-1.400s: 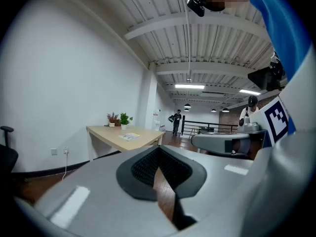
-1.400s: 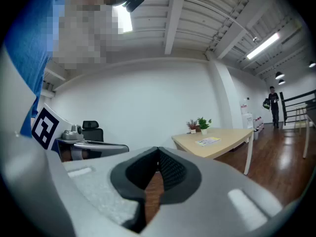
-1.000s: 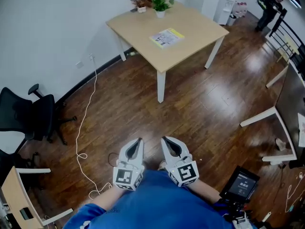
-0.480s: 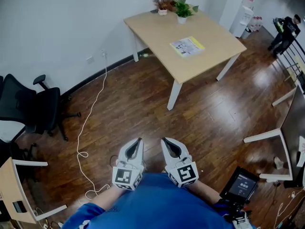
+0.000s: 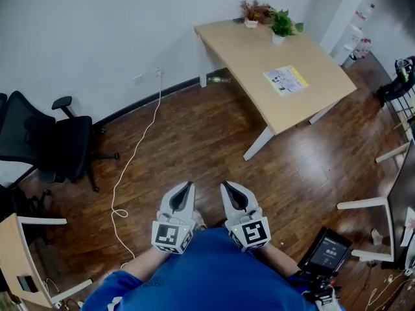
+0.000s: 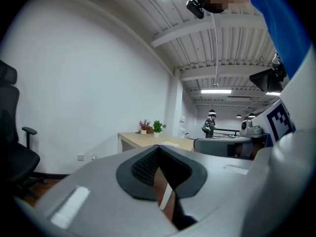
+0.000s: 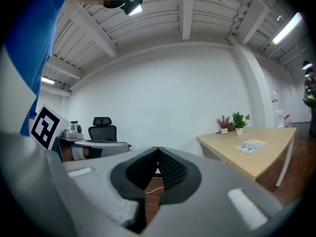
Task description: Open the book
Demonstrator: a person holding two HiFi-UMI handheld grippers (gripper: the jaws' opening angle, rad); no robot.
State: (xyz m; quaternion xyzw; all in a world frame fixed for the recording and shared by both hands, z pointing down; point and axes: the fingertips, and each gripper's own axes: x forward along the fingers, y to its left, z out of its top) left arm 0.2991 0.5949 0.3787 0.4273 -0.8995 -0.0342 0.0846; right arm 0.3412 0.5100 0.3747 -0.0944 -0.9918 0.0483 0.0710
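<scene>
readable text: none | thin book with yellow-and-white cover [image 5: 286, 80] on light wooden worktop [image 5: 249, 44]: print too small to read | black-and-white square markers [image 5: 170, 236] on the hand-held cubes: patterns only, no letters | dark device screen [image 5: 329, 251]: pale lines, illegible

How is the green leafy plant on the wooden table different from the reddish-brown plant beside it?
The green leafy plant has bright green leaves; the reddish-brown plant looks dull and dark. The green plant stands nearer the yellow-edged book; the reddish-brown one sits nearer the white wall. Both stand in small white pots on the light wooden table.
</scene>
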